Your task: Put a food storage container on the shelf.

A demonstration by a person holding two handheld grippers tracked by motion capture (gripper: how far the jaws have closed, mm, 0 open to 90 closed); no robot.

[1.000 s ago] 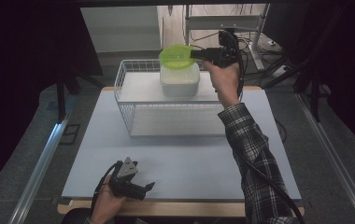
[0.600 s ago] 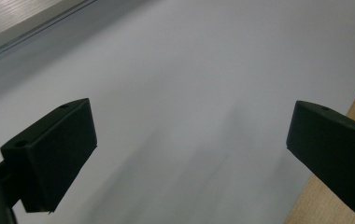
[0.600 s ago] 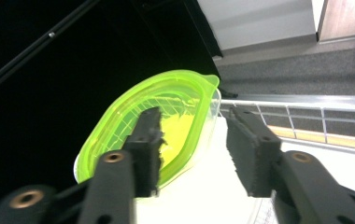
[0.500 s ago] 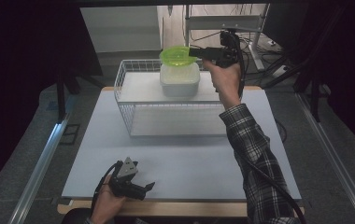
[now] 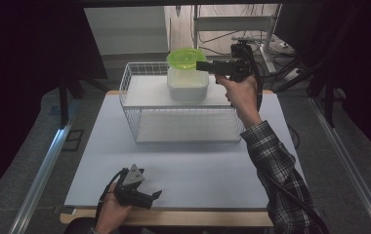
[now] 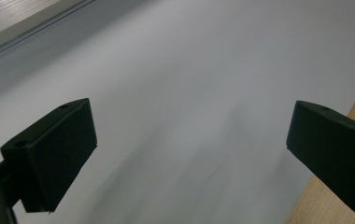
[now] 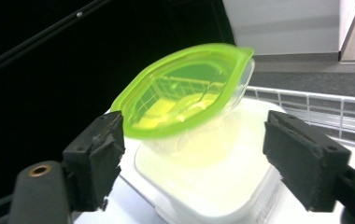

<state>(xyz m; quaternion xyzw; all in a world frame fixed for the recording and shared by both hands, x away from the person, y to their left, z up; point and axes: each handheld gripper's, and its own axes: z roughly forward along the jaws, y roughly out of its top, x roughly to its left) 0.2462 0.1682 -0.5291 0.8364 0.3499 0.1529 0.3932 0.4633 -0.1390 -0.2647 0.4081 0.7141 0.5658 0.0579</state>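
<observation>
Green-lid tub sat tilted on the white box in the wire basket. Your right gripper had just been opening, jaws spread beside the lid, not pinching. Thin plastic, prob light, slippery, flexy; grab at the rim. Left gripper sat spread, empty.

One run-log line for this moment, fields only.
right gripper: just opened, off green-lidded tub | tub: atop white container in wire basket | left gripper: open, idle on table
</observation>
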